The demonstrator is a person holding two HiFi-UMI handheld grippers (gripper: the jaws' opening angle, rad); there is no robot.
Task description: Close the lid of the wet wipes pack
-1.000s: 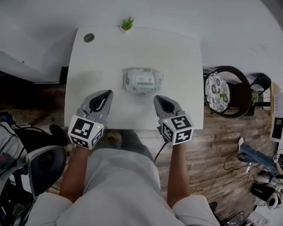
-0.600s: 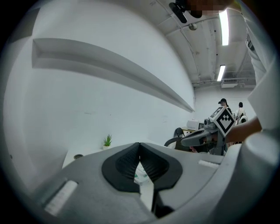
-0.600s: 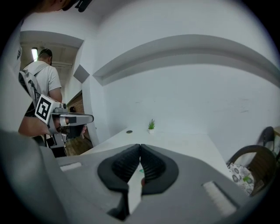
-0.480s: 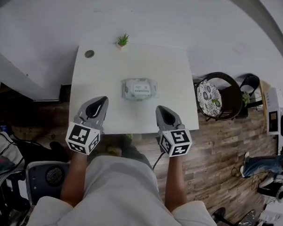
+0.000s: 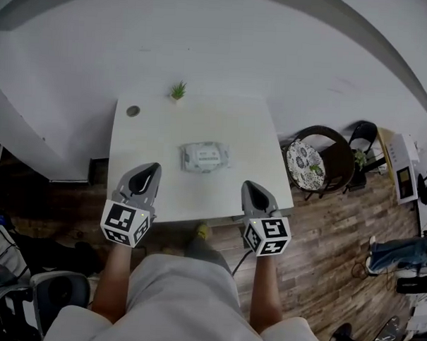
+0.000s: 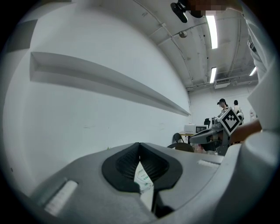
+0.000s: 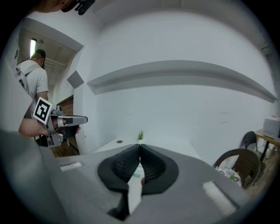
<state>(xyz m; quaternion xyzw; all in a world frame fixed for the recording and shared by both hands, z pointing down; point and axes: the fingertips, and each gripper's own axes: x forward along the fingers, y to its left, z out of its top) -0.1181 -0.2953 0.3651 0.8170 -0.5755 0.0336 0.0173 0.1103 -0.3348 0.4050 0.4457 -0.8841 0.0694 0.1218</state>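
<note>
Looking steeply down from the person's head, a white desk (image 5: 144,138) stands against a pale wall, and it shows smaller and farther below than a second ago, with more wall and more wooden floor (image 5: 331,228) around it. The wet wipes pack (image 5: 205,157) lies flat near the middle of the desk, in the same spot on it as before, its lid looking flat against its top. The left claw (image 5: 151,168) and the right claw (image 5: 252,186) have drawn back and up: a second ago their tips reached over the desk on either side of the pack, close to it, and now they hang over the desk's near edge, well apart from the pack and touching nothing. Each claw's own view shows its dark ribbed pads meeting at the tips with nothing gripped; a sliver of the pack on the desk shows through the narrow gap below the tips. At the desk's far edge a small green plant (image 5: 177,91) and, left of it, a small round disc (image 5: 133,111) sit where they were. A dark chair (image 5: 319,167) with a patterned cushion stands right of the desk
</note>
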